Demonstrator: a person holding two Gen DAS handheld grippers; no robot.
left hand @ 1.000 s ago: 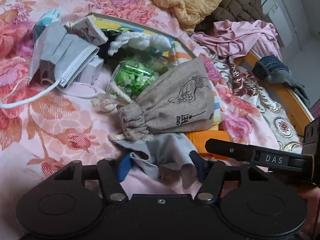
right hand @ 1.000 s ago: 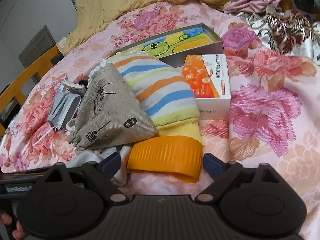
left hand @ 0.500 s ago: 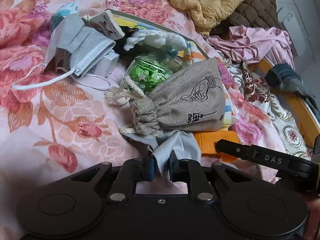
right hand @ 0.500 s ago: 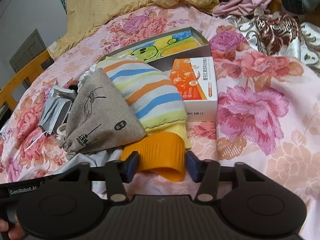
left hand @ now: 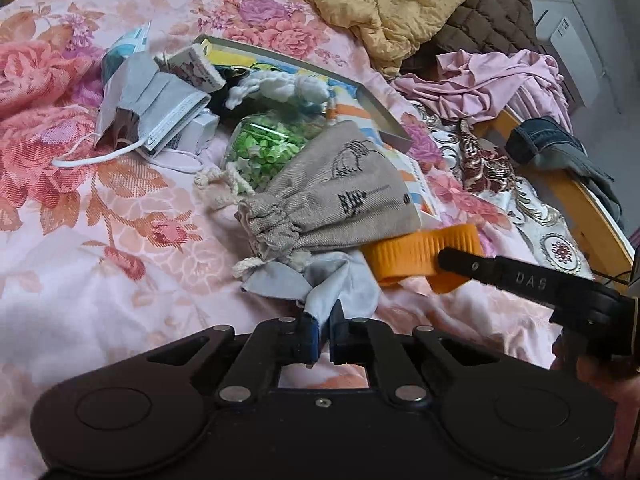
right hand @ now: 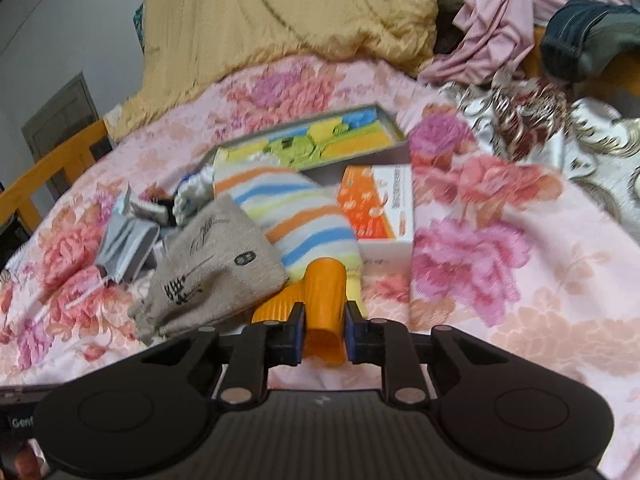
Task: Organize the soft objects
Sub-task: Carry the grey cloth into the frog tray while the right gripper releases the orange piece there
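Across the bed (left hand: pixel 80 240), a pink floral bedspread carries all items; a tan quilt (left hand: pixel 400 8) and a pink garment (left hand: pixel 488 84) lie at its far side.

Largest of the clutter is a shallow grey tray (right hand: pixel 384 120) with a cartoon-printed base; the right wrist view shows its yellow, green and blue panels, which the left wrist view mostly hides. Next comes a striped sock (right hand: pixel 296 216) with an orange cuff (right hand: pixel 324 292), then a beige drawstring pouch (left hand: pixel 340 208) printed with black brush characters and a line drawing; the characters are not legible. An orange-and-white carton (right hand: pixel 380 208) bearing small unreadable print lies just beside the sock; it appears plainly only in the right wrist view. Only the left wrist view shows the grey face masks (left hand: pixel 156 112), the bag of green pieces (left hand: pixel 268 148), the white knotted rope (left hand: pixel 280 88) and the grey cloth (left hand: pixel 332 284) beneath the pouch.

Left tool (left hand: pixel 325 334): jaws have just closed and are pressed together on a corner of the grey cloth. Right tool (right hand: pixel 322 334): jaws have just been closing and now pinch the orange cuff. The right tool's arm reads "DAS" in the left wrist view. In the right wrist view, a partial label "Gen" shows at the lower left edge.
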